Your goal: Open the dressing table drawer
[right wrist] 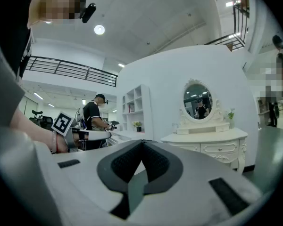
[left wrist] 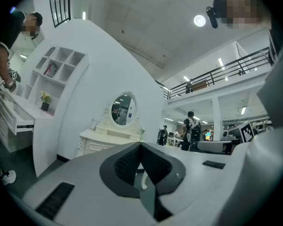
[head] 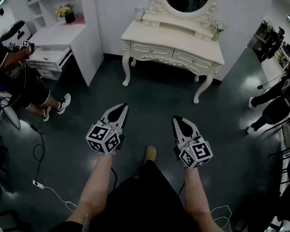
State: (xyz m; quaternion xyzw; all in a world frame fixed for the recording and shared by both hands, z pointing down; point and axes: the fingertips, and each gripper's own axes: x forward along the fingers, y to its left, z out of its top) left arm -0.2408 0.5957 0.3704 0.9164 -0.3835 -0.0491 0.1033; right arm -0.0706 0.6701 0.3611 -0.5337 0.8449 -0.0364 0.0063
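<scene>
You're holding both grippers out level, well short of the cream-white carved wooden dressing table with the oval mirror (head: 171, 41), and both are pointing toward it. Your left gripper (head: 122, 107) is sitting clenched, jaws pressed together with nothing in them. Your right gripper (head: 176, 119) is doing the same, tips meeting and empty. The table's left front drawer (head: 152, 50) and right front drawer (head: 194, 60) are both sitting shut, flush with its front.
</scene>
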